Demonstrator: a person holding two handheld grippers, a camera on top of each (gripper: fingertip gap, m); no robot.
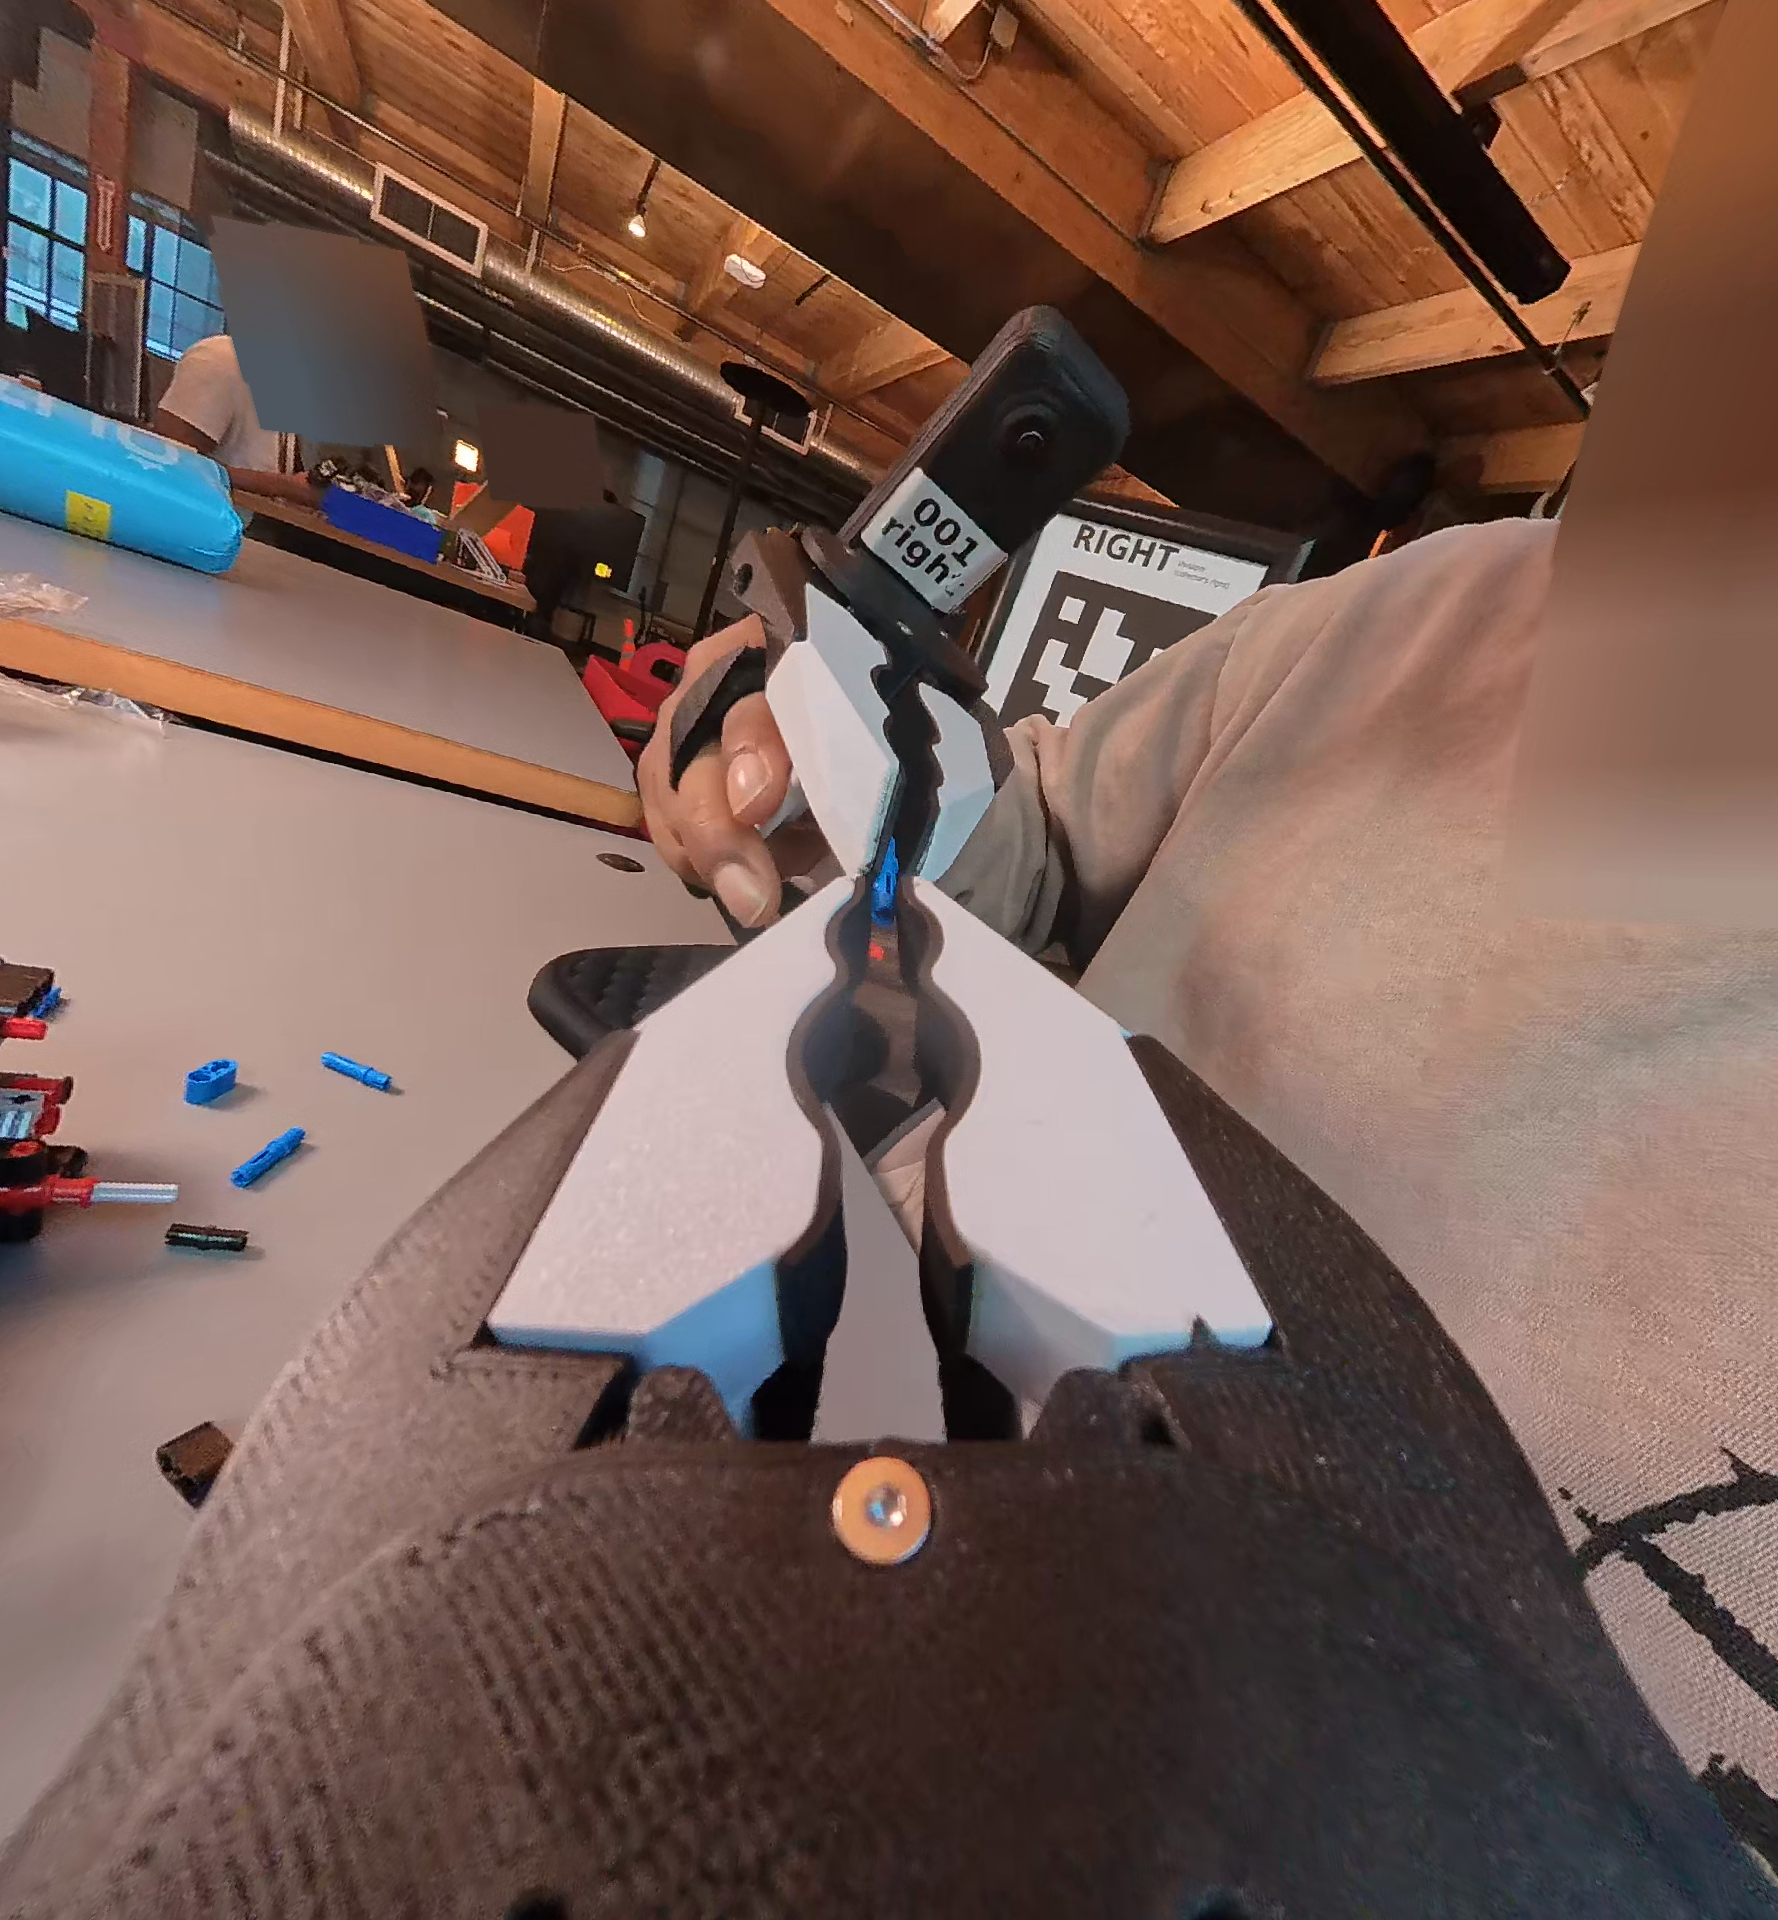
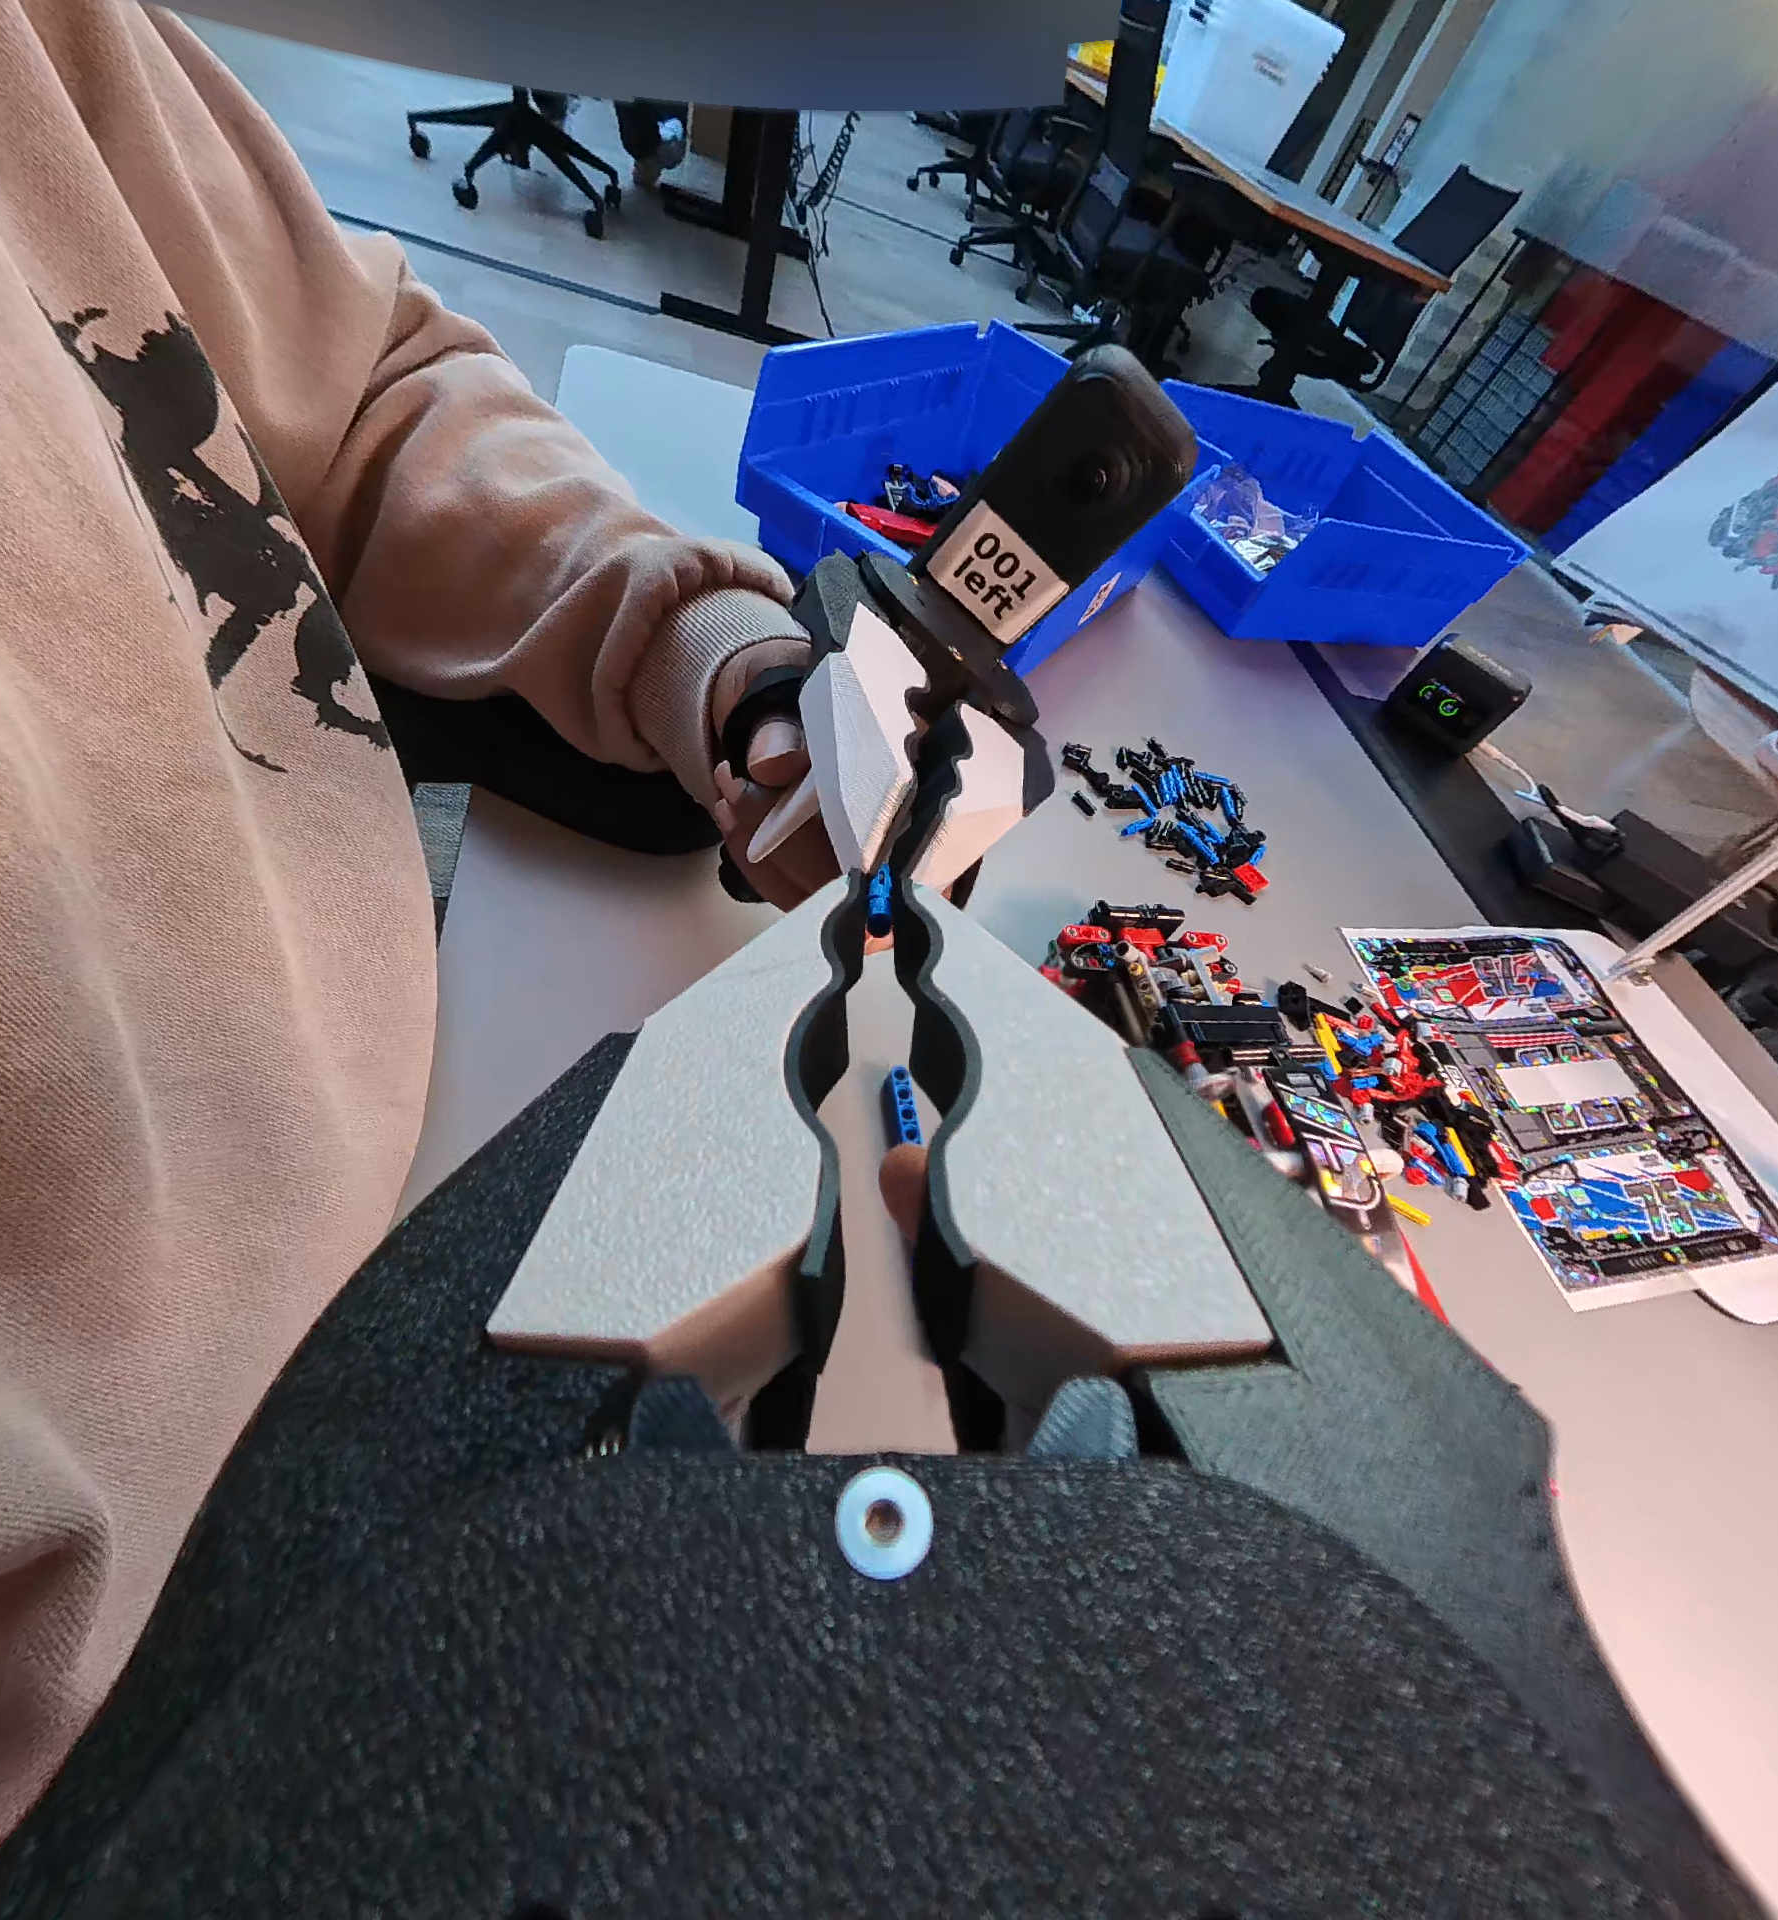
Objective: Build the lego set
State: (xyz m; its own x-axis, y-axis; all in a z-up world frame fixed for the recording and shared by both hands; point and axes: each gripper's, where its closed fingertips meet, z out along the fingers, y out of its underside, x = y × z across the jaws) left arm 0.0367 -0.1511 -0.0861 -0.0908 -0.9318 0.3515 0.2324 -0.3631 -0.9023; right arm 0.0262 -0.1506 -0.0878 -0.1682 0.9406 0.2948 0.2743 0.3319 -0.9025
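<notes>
Here, both grippers meet tip to tip on one blue pin (image 1: 883,894).

My left gripper (image 1: 880,902) and right gripper (image 2: 877,891) each pinch it, held above the table (image 2: 1228,727), left of the half-built model (image 2: 1176,987).

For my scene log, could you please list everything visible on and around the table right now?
blue pin: one, blue, pinched between both gripper tips, above the table
blue beam: one, blue, seen between the right fingers
loose pins: a pile, blue and black, mid-table
partial model: one, red, black and grey, on the table
sticker sheet: one, multicoloured, right of the model
bins: two, blue, far table edge
table: one, grey
left hand-held gripper: shut on the pin
right hand-held gripper: shut on the pin
</notes>
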